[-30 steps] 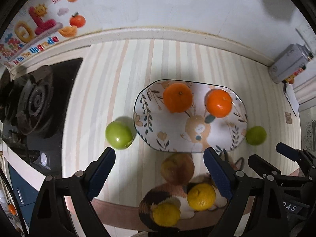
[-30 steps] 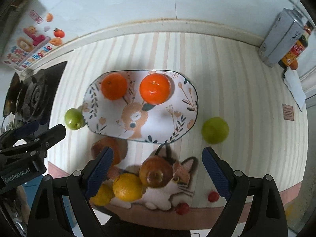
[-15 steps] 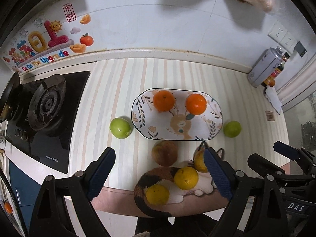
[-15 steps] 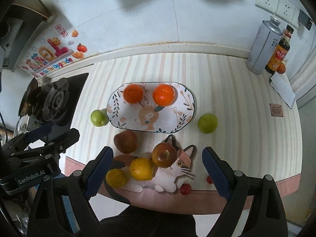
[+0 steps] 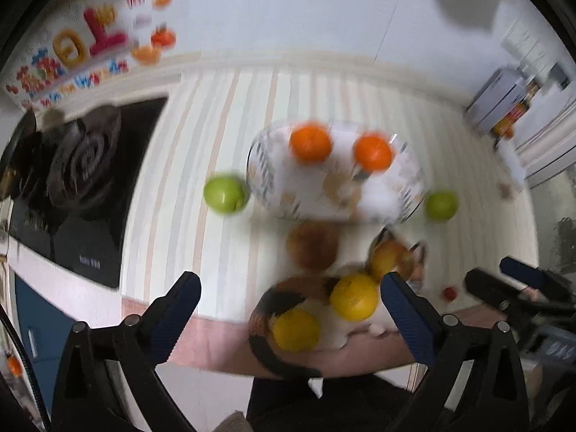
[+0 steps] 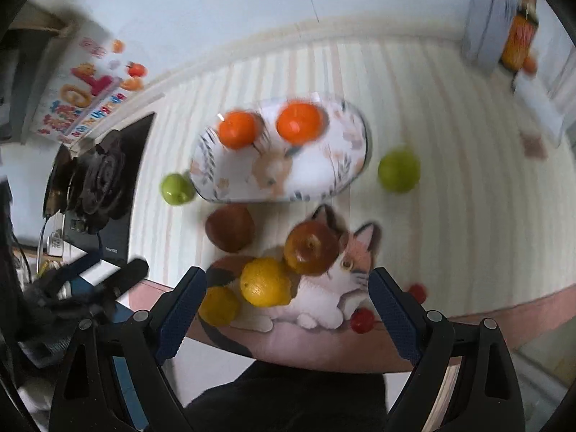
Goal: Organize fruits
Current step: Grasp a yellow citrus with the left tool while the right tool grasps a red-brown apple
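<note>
An oval patterned plate (image 5: 298,198) (image 6: 324,180) on the striped counter holds two oranges (image 5: 310,144) (image 6: 237,129). A green apple (image 5: 225,194) (image 6: 176,189) lies left of it, another (image 5: 441,206) (image 6: 398,169) lies right. In front lie a brown fruit (image 5: 312,246) (image 6: 230,228), a red-brown apple (image 6: 311,248) and two yellow fruits (image 5: 354,297) (image 6: 265,281) on a cat picture mat (image 6: 345,288). My left gripper (image 5: 288,313) and right gripper (image 6: 284,306) are open, empty, held above the counter's near edge. Both views are blurred.
A gas stove (image 5: 79,165) (image 6: 97,180) is at the left. A metal can (image 5: 496,97) (image 6: 486,21) and a sauce bottle (image 6: 518,32) stand at the back right. Two small red fruits (image 6: 361,319) lie at the front edge. The other gripper shows at the right in the left wrist view (image 5: 511,288).
Both grippers rose away from the counter a second ago and now drop back closer, blurring the views. The fruits and plate have not moved.
</note>
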{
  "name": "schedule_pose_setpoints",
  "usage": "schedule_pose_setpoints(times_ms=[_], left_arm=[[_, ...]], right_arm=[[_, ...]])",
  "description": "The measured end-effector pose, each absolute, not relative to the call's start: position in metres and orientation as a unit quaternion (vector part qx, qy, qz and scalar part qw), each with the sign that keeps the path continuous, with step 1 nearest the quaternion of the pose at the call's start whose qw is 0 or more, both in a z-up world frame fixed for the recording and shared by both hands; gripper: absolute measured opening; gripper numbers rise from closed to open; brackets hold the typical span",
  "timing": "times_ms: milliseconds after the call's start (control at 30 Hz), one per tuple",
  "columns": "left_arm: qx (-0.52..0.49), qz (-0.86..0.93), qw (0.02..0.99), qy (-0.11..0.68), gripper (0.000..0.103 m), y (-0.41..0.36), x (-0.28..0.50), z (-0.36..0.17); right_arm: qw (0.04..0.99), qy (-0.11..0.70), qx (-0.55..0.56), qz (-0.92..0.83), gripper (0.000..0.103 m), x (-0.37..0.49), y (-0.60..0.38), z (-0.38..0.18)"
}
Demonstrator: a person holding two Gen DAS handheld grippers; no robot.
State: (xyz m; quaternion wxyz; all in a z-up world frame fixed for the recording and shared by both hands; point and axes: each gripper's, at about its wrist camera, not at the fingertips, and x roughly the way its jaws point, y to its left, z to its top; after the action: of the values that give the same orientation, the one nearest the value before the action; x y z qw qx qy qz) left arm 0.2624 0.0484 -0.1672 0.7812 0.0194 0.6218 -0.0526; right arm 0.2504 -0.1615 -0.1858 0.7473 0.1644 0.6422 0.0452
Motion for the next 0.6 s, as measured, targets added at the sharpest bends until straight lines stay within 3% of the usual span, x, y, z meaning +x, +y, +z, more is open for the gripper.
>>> schedule_pose_setpoints(times_ms=[433, 500, 567, 600], left_arm=[[-0.077, -0.042, 0.651, 0.754, 0.101, 0.063, 0.242, -0.313], [-0.098, -0.044, 0.640, 0.761, 0.096, 0.063, 0.241, -0.324], [-0.105, -0.048, 0.636, 0.763, 0.090, 0.061, 0.240, -0.331], [-0.105, -0.050, 0.635, 0.764, 0.080, 0.059, 0.240, -0.334]], right_arm=[[0.653, 0.707, 0.272, 0.006, 0.092, 0.279, -0.170, -0.323], [0.648, 0.710, 0.276, 0.003, 0.085, 0.284, -0.168, -0.334], [0.643, 0.717, 0.270, 0.004, 0.070, 0.291, -0.165, -0.344], [0.643, 0.718, 0.265, 0.003, 0.070, 0.292, -0.164, -0.347]])
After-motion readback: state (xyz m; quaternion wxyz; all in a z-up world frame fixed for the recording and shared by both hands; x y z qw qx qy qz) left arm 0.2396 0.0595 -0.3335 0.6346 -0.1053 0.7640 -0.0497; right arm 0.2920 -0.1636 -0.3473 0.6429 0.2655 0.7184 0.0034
